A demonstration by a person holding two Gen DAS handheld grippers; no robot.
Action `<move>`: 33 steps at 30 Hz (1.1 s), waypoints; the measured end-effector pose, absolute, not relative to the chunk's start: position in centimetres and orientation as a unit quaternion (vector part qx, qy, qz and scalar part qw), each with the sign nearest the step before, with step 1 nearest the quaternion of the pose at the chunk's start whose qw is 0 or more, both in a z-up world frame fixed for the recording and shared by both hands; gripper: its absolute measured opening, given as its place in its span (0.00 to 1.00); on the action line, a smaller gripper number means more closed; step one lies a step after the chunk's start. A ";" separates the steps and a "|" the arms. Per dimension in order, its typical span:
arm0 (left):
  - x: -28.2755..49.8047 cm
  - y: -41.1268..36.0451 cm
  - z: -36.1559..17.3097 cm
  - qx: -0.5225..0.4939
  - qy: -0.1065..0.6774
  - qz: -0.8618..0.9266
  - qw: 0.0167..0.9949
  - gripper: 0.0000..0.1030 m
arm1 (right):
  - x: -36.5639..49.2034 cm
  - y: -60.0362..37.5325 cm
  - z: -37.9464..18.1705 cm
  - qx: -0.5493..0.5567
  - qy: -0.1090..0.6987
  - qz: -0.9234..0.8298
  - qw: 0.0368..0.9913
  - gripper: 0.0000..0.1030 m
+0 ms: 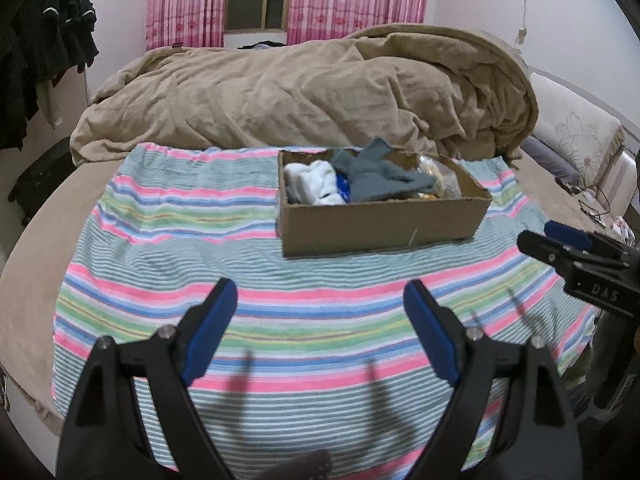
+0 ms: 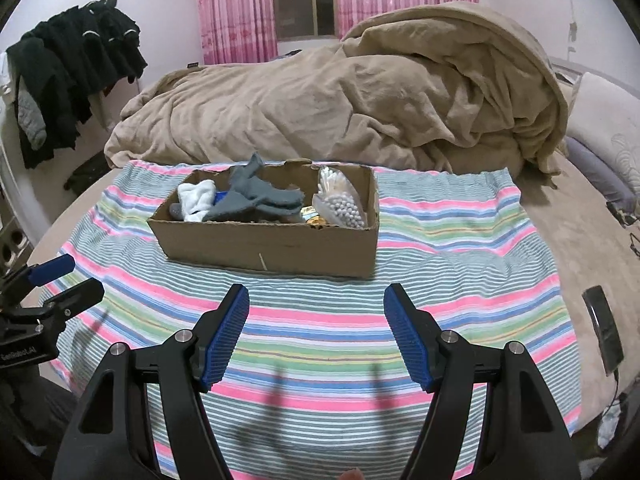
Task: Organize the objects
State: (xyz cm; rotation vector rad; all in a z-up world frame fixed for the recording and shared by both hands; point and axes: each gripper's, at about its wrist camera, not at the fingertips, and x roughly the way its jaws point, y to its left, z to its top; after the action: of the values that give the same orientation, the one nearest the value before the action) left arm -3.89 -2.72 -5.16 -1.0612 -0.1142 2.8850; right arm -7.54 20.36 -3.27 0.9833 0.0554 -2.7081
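Dark clothes hung at the far left. The left gripper hovered over the striped cloth, jaws wide apart and empty. Beyond sat the box, holding a white sock, grey cloth and swabs. The right gripper stood partly open, holding nothing. A blanket lay behind.

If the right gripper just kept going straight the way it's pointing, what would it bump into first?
Probably the striped cloth on the bed: the open right gripper tilts downward and nothing lies between its fingers. The cardboard box sits farther on, slightly left; depth is hard to judge.
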 end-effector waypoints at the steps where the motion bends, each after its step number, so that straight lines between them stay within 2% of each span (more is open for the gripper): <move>1: -4.0 -2.7 -5.2 -0.346 -0.038 0.937 0.032 0.85 | -7.5 20.4 -3.3 0.338 0.020 -0.932 0.130 0.71; 33: -3.8 -2.5 -5.2 -0.342 -0.030 0.939 0.029 0.85 | -7.3 19.8 -4.1 0.351 0.020 -0.926 0.139 0.71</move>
State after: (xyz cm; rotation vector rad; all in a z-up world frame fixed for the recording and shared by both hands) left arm -3.84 -2.51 -5.16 -1.0559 -0.0930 2.8952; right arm -7.34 19.78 -4.06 1.0145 0.0583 -2.6762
